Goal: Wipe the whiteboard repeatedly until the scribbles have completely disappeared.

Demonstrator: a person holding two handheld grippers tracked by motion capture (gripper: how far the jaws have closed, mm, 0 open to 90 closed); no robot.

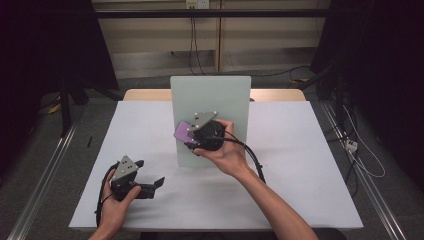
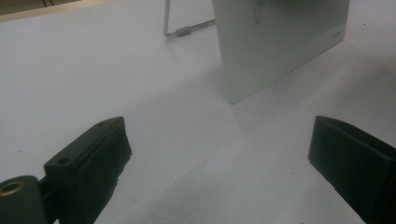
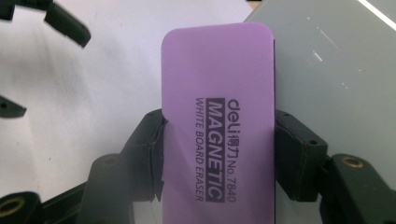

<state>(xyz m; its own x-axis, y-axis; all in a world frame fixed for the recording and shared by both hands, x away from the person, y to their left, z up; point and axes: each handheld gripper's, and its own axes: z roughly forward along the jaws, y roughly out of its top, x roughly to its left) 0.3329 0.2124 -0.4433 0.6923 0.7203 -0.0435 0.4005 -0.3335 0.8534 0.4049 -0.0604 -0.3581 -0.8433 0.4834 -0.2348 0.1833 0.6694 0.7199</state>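
Observation:
A small whiteboard (image 1: 210, 100) stands upright on a wire stand in the middle of the white table (image 1: 150, 125). My right gripper (image 1: 192, 137) is shut on a purple magnetic whiteboard eraser (image 1: 182, 131), held against the board's lower left face. In the right gripper view the eraser (image 3: 217, 121) sits between both black jaws, its printed label facing the camera, the board (image 3: 336, 70) just behind it. My left gripper (image 1: 150, 176) rests open near the table's front left, nothing between its fingers. The left gripper view looks past the open jaws (image 2: 219, 163) to the board's lower corner (image 2: 280, 42).
The whiteboard's wire stand foot (image 2: 184, 30) shows behind the board. A wooden table edge (image 1: 145, 94) runs along the back. Cables (image 1: 252, 155) trail from the right gripper across the table. Dark frames and floor rails flank the table on both sides.

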